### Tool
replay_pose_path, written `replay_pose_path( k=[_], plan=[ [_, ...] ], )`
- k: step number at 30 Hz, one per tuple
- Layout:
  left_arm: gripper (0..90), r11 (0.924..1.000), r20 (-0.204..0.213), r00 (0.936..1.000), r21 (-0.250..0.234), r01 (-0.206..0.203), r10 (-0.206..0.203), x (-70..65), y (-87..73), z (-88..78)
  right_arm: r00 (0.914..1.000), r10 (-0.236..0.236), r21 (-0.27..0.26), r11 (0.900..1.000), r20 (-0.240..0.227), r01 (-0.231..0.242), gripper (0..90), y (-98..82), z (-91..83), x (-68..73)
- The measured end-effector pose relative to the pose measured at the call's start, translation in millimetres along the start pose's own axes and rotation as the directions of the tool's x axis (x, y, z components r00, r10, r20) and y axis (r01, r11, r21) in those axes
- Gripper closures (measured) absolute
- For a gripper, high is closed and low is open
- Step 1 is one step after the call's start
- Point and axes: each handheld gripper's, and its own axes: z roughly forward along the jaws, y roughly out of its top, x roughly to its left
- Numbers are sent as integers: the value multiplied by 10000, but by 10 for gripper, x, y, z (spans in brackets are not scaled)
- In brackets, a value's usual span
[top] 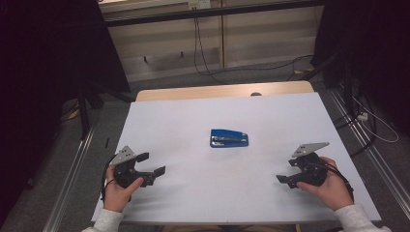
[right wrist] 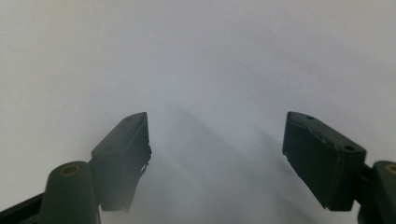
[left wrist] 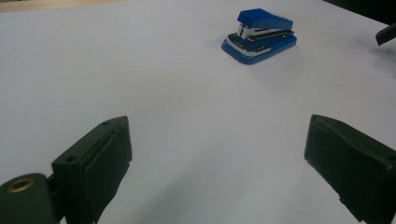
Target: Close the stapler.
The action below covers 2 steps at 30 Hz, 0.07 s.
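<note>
A small blue stapler (top: 229,138) lies on the white table (top: 193,121) near its middle, with its metal parts showing. It shows up in the left gripper view too, as the stapler (left wrist: 259,36) ahead and to the right of the jaws. My left gripper (top: 152,164) rests low at the front left, open, with nothing between its jaws, well short of the stapler. At the front right my right gripper (top: 287,170) is open as well, its jaws over bare white surface. In their own views both the left gripper (left wrist: 217,140) and the right gripper (right wrist: 216,135) stand wide apart.
The white tabletop ends in a wooden strip (top: 222,90) at the far edge. Beyond it are a grey floor with black cables (top: 203,58) and a pale wall panel. Metal rails (top: 72,169) run along both sides of the table. A tip of the other gripper (left wrist: 386,33) shows at the far right.
</note>
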Motion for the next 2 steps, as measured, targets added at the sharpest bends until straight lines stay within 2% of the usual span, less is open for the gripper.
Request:
replay_pose_path(
  k=[2],
  plan=[
    [76, 10000, 16, 10000, 40, -31, 31, 2, 0, 4, 10000, -52, 27, 10000, -23, 52, 229, 3, 6, -1]
  ],
)
